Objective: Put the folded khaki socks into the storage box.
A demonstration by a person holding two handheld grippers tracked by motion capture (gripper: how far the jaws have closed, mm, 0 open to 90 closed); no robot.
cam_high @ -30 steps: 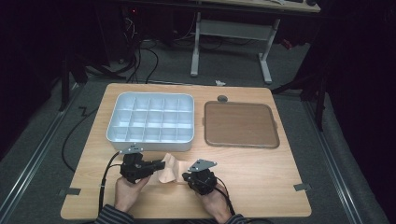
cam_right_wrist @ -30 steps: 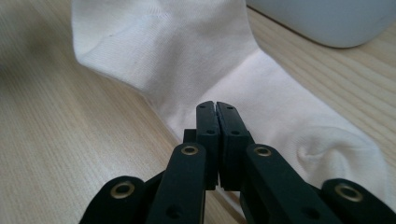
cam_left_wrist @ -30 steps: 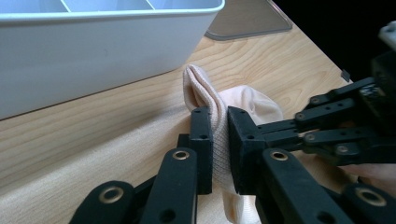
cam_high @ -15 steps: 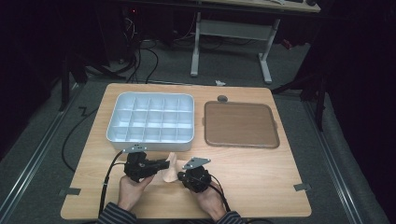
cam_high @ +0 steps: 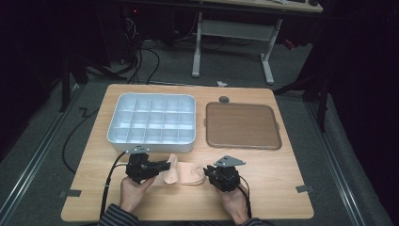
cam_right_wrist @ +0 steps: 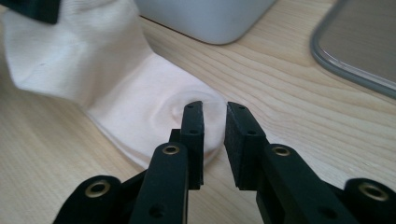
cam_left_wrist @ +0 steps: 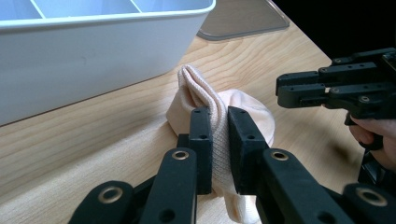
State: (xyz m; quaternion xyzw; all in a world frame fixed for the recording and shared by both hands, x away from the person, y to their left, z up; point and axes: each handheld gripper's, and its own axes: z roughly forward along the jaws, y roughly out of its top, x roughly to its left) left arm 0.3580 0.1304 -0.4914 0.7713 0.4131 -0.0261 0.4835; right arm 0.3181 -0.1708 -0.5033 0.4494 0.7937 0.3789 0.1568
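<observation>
Left gripper view shows the left gripper (cam_left_wrist: 219, 140) pinching the sock (cam_left_wrist: 210, 100), the right gripper (cam_right_wrist: 214, 126) just released and opening at the sock's three o'clock end, so folding remains, and no tray (cam_high: 155, 117) compartment is filled.

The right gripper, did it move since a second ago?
Yes. The right gripper has slid rightward, ending below the brown tray. Its jaws have just been opening, with nothing between them, off the sock.

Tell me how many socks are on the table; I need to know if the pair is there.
1 can be told: the pale pink sock near the table's front edge, pinched by the left tool. A second may lie folded in it.
</observation>
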